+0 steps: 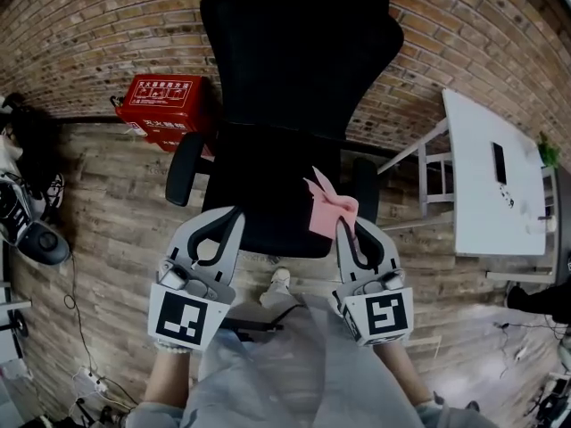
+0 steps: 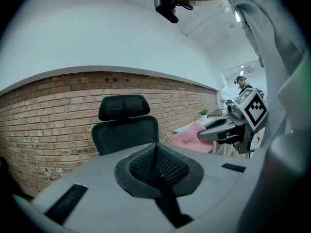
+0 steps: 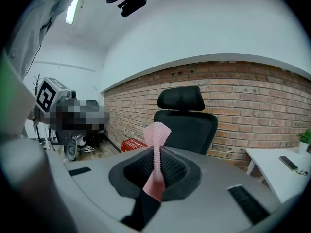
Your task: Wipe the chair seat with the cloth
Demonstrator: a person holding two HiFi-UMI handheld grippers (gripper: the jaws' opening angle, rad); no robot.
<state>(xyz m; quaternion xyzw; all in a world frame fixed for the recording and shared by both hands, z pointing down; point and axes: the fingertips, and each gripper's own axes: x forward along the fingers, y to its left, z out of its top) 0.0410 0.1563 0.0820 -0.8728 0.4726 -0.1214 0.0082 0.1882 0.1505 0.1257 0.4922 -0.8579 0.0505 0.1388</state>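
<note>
Office: brick wall (image 1: 89, 25), black swivel chair (image 1: 294, 78), white desk (image 1: 477, 150) (small plant (image 1: 546, 150) on it).

I have the cloth (image 3: 156, 149) pinched between the jaws of my right gripper (image 1: 346, 232). It is pink and waffle-textured, and its free end stands up in crumpled folds over the front right part of the seat. The chair seat (image 1: 259, 185) is black and level, facing me below the tall backrest (image 1: 299, 52). Whether the cloth touches the seat, I cannot tell.
</note>
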